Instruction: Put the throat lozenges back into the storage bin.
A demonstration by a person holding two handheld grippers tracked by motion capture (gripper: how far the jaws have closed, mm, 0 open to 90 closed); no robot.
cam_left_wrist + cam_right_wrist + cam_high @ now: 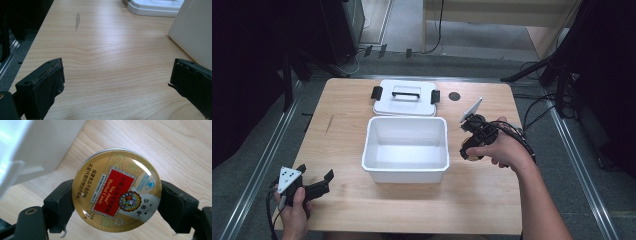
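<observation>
Right gripper view shows the two black fingers [60, 205] clamped on opposite edges of a round gold candy tin [116, 190], its red-labelled lid facing the camera and the tin held clear above the wooden table [160, 147], with the white wall of a tub [42, 147] just beside it. From the high view, the right gripper [473, 150] holds the tin to the right of the open white tub [406, 172], near its right wall. Behind the tub lies its white lid [405, 98] with a black handle. The left gripper [316, 180] rests at the table's near left corner, jaws spread wide with nothing between them, well apart from the tub.
</observation>
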